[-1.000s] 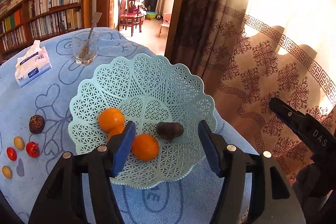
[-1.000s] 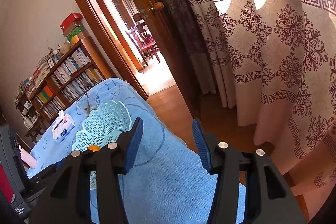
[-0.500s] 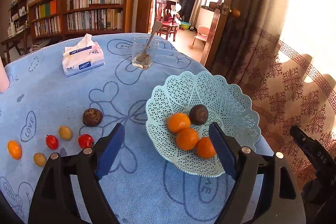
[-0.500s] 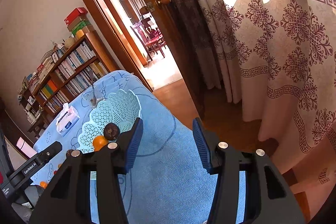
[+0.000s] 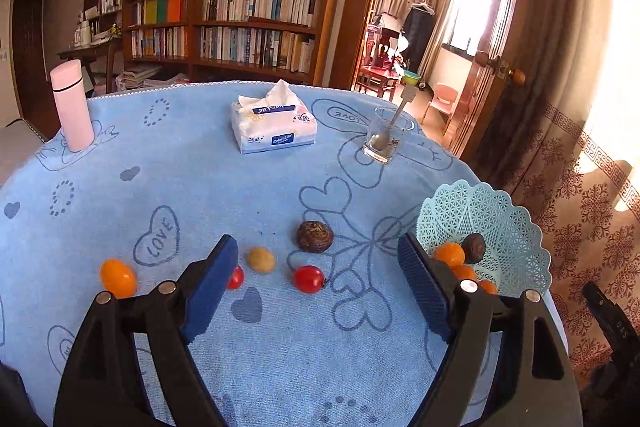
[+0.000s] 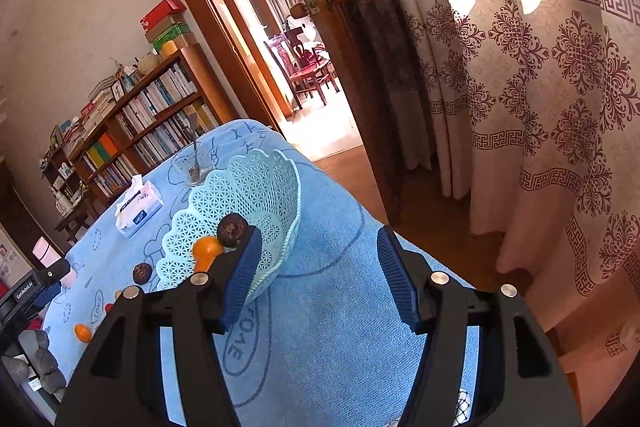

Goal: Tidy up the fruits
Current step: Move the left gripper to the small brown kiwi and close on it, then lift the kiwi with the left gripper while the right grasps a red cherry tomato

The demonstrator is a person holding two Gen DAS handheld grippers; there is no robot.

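Note:
In the left wrist view my left gripper is open above the blue tablecloth, with nothing between its fingers. Just ahead of it lie a red tomato, a yellow fruit and a dark brown fruit. A second red tomato is half hidden behind the left finger. An orange fruit lies further left. The pale green lattice basket at the right holds oranges and a dark fruit. My right gripper hangs over bare cloth beside the basket, its jaws opening and empty.
A tissue pack, a glass with a spoon and a pink bottle stand at the back of the table. The table's edge drops off right of the basket, toward a patterned curtain and an open door. A bookshelf lines the far wall.
My left gripper swung left from over the basket to the loose fruits and its jaws widened. The right gripper's jaws spread wider and the basket shows closer to it.

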